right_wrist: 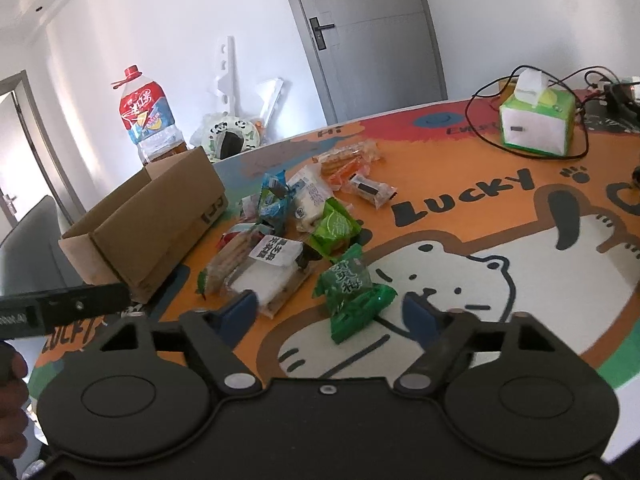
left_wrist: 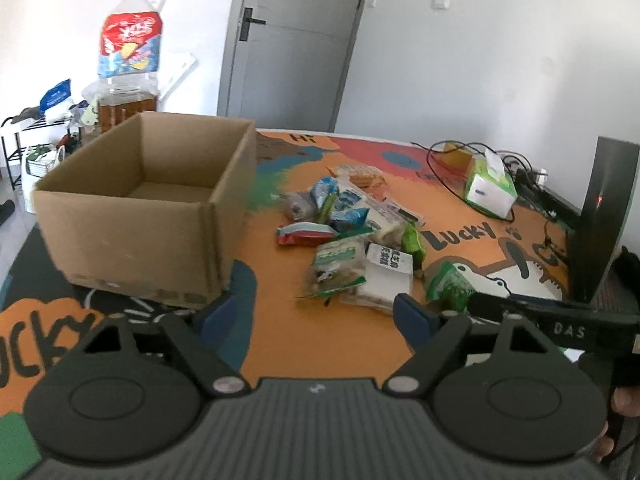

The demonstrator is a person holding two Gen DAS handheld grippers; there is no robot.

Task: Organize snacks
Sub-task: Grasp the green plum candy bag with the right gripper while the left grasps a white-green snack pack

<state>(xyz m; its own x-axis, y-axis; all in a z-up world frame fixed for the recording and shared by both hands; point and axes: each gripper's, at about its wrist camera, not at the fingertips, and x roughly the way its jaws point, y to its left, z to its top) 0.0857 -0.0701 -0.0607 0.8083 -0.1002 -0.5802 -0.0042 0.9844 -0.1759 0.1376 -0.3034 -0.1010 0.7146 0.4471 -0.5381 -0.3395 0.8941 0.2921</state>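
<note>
Orange cartoon table mat (right_wrist: 460, 216), cardboard box (left_wrist: 140, 200), snack packets (left_wrist: 348, 236), tissue box (right_wrist: 536, 124), cables (right_wrist: 484, 92)

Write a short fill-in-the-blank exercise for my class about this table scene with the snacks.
1. The cardboard box is ____ inside.
2. The snack packets lie on the ____, not in the box.
3. The packet nearest the right gripper is ____ in colour.
4. The tissue box has a black ____ looped around it.

Missing words: empty; table; green; cable
</note>
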